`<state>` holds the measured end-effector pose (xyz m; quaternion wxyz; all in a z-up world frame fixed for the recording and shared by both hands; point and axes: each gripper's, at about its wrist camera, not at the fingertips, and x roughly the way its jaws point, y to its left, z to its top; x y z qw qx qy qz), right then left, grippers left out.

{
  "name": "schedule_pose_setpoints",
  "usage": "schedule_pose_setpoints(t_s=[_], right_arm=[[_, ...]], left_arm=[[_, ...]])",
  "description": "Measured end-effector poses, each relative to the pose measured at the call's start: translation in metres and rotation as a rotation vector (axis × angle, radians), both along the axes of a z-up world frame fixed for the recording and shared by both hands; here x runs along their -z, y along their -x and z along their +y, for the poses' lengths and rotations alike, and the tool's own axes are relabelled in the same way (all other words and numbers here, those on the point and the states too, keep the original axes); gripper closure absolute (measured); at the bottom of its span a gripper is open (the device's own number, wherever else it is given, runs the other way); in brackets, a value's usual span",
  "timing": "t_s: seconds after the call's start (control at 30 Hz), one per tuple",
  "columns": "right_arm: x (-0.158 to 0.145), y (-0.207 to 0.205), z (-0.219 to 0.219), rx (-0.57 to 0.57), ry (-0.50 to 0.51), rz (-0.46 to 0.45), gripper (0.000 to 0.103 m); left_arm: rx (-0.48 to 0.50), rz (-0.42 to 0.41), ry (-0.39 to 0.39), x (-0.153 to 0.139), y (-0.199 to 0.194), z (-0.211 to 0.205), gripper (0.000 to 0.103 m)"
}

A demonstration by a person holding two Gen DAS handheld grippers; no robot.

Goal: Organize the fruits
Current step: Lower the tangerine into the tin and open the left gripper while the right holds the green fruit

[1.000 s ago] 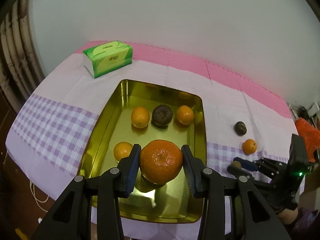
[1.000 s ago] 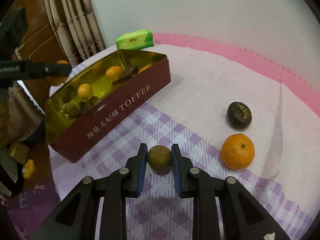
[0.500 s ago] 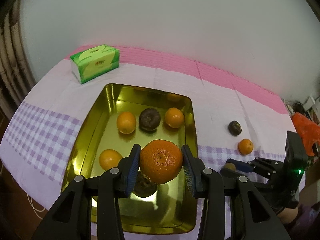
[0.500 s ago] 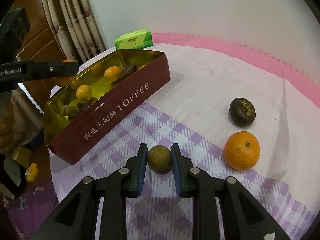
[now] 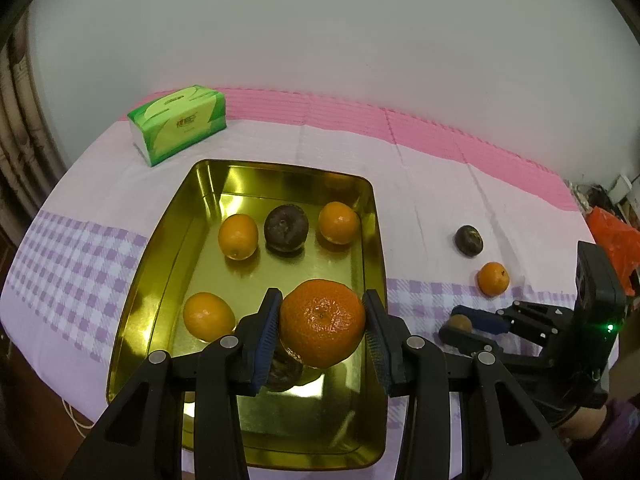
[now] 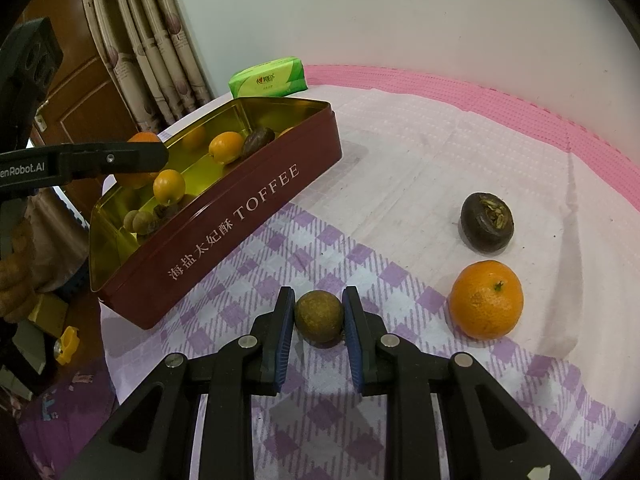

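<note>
Left gripper is clamped on the big tangerine, and over the last second I have carried it a little further in over the toffee tin; it now hangs above the tin's near half. The small oranges and the dark fruit toward the tin's far end look larger and closer than a second ago, so I judge the drop-off is near: what remains is to lower and let go in the bare gold floor near the tin's right wall, clear of the dark fruit under my pads.

Right gripper has not budged. It is closed on the small brown fruit, which sits on the checked cloth just off the tin's red side. Farther from the tin, a loose orange and a dark round fruit wait on the cloth.
</note>
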<state>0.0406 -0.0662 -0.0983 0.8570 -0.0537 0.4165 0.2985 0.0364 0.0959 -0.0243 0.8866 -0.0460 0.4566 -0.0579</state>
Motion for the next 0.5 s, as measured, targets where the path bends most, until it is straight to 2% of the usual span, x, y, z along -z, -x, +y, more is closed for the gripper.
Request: schedule_pose_setpoints(t_s=[0.5], right_arm=[[-0.0001, 0.0002, 0.0001, 0.000, 0.001, -0.001, 0.081]], left_arm=[[0.024, 0.026, -0.022, 0.0074, -0.0025, -0.0081, 0.061]])
